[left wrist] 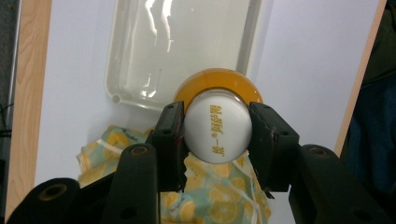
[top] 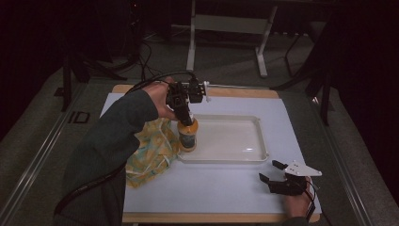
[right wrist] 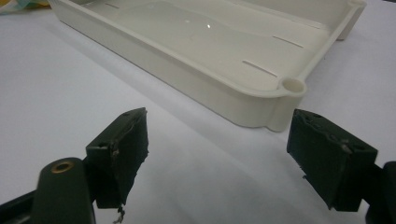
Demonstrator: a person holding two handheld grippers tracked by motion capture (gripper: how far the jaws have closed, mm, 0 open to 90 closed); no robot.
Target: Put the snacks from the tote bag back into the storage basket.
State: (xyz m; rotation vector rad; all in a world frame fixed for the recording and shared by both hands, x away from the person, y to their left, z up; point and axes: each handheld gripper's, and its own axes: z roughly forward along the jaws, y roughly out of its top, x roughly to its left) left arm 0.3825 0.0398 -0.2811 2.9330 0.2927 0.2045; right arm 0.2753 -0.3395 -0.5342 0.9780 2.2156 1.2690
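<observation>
The landmark here is the white tray [top: 254,136], which lies on a white sheet [top: 211,188] covering the wooden table [top: 226,92].

At the tray's left end stands a small bottle [top: 187,135] with orange contents and a white cap [left wrist: 217,133]. The left gripper [top: 185,117] comes down on it from above, its two black jaws pressed against opposite sides of the cap (the left gripper view shows the cap squeezed squarely between them, yellow print running across its top). The bottle is upright, its base at or just inside the tray's left rim; whether it rests on the tray floor or hangs slightly above it cannot be told. The person's left hand [top: 157,96] grips the tool behind the bottle, the dark sleeve [top: 108,146] reaching in from the lower left.

Just left of the tray, touching its left edge, lies a crumpled cloth [top: 150,153] printed with yellow lemons on pale green (in the left gripper view it shows beneath the jaws).

Off the tray's near right corner, apart from it, the right gripper [top: 270,172] rests low over the sheet with its jaws spread wide and nothing between them. In the right gripper view the tray's rounded corner [right wrist: 292,86] sits ahead of the gap, nearer the right jaw. The right hand [top: 297,203] holds it at the table's near edge.
</observation>
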